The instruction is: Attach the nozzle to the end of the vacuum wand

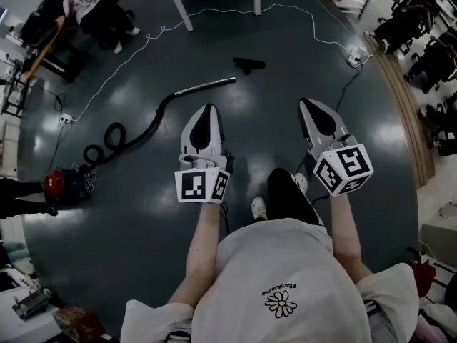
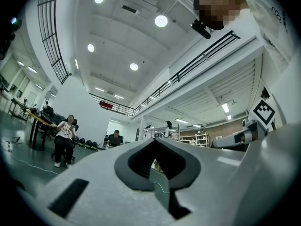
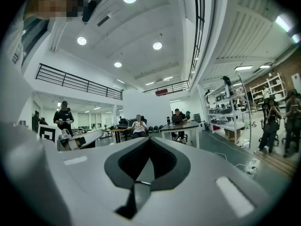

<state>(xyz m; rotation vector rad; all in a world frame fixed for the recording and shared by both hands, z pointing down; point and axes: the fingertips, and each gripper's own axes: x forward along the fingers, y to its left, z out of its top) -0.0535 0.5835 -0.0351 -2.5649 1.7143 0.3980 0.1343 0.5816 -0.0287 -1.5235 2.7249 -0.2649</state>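
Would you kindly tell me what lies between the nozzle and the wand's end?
Nothing: in the head view, only bare floor separates the nozzle from the wand's end.

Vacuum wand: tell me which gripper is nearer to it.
Left. The left gripper is just short of the vacuum wand; the right gripper is farther off, to its right.

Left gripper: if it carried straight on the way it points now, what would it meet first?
Nothing close, as far as I can tell. The left gripper, shut and empty, points roughly level, not down; the wand and nozzle lie on the floor below that line.
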